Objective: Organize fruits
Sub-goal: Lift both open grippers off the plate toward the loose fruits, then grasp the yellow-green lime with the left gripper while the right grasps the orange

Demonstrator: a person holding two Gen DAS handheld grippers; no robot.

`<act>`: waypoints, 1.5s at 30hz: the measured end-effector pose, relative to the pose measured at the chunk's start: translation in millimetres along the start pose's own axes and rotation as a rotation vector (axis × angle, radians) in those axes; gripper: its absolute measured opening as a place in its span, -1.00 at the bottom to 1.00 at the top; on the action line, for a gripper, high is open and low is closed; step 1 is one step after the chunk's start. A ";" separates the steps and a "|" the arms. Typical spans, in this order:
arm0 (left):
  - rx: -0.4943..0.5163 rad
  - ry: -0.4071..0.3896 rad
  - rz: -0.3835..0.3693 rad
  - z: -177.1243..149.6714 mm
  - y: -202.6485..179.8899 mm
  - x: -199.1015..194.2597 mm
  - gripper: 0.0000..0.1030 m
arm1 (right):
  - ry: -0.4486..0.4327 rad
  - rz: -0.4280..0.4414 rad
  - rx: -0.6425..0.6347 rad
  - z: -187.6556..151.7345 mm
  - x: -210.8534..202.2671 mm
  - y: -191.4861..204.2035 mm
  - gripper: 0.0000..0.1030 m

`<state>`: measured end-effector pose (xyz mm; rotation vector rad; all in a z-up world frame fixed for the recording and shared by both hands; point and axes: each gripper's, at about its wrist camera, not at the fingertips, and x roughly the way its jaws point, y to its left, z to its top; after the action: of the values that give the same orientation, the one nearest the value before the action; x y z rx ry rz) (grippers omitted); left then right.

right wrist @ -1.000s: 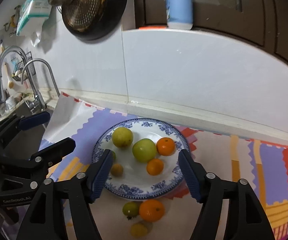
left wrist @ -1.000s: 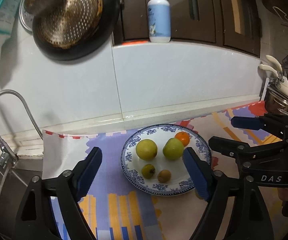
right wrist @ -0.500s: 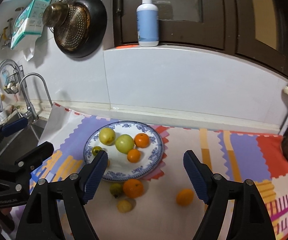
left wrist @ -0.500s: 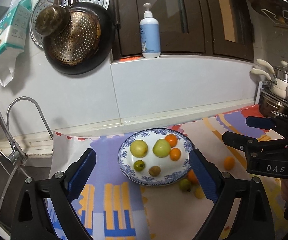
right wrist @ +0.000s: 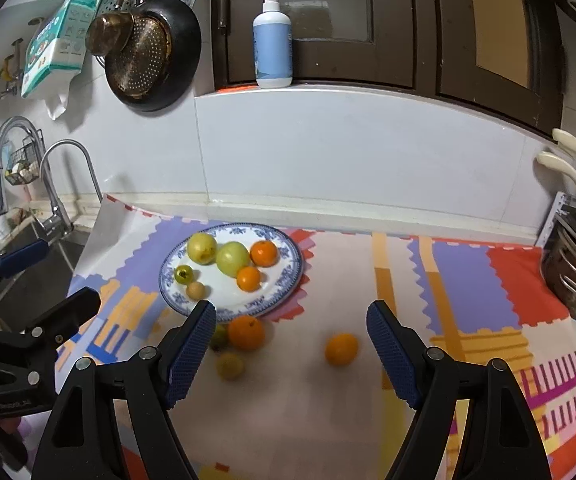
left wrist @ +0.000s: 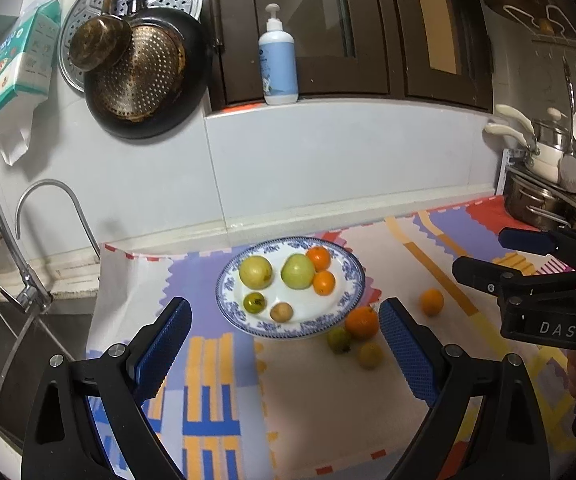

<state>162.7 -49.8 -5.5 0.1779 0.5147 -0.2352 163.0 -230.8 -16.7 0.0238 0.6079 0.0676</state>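
Starting nearest: left tool (left wrist: 281, 312) and right tool (right wrist: 291, 310) both wide apart, jaws just been opening, nothing between the pads, nothing clamped. Hovering over the patterned mat (right wrist: 328, 408) on the bench, clear of all fruit.

Just beyond the right tool, four fruits loose on the mat:
- a lone orange (right wrist: 341, 349), apart to the right;
- a larger orange (right wrist: 246, 332), a yellowish fruit (right wrist: 229, 365) and a green fruit (right wrist: 219, 337), the last half hidden by a tool finger, clustered just beside the plate's near rim.

Further on, blue-rimmed plate (right wrist: 294, 276) carrying six: two large green-yellow fruits, two small oranges, one small green, one small brown.

Judged a little past halfway: six plated, four outstanding, assuming the plate is the collection point. Next likely pick: lone orange, sitting ahead of the right tool's open jaws.
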 end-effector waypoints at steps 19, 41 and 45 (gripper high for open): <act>0.045 0.076 0.036 -27.3 -35.0 30.0 0.86 | 0.092 0.000 -0.020 -29.9 22.7 -33.1 0.52; 0.069 0.252 -0.122 -51.9 -60.7 103.8 0.31 | 0.221 0.022 0.002 -52.9 88.3 -61.7 0.51; 0.089 0.255 -0.141 -52.9 -67.2 110.4 0.22 | 0.233 0.036 0.009 -54.9 97.9 -64.7 0.50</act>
<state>213.5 -121.8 -113.9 0.2600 0.7722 -0.3761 215.5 -288.4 -120.3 0.0355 0.8405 0.1038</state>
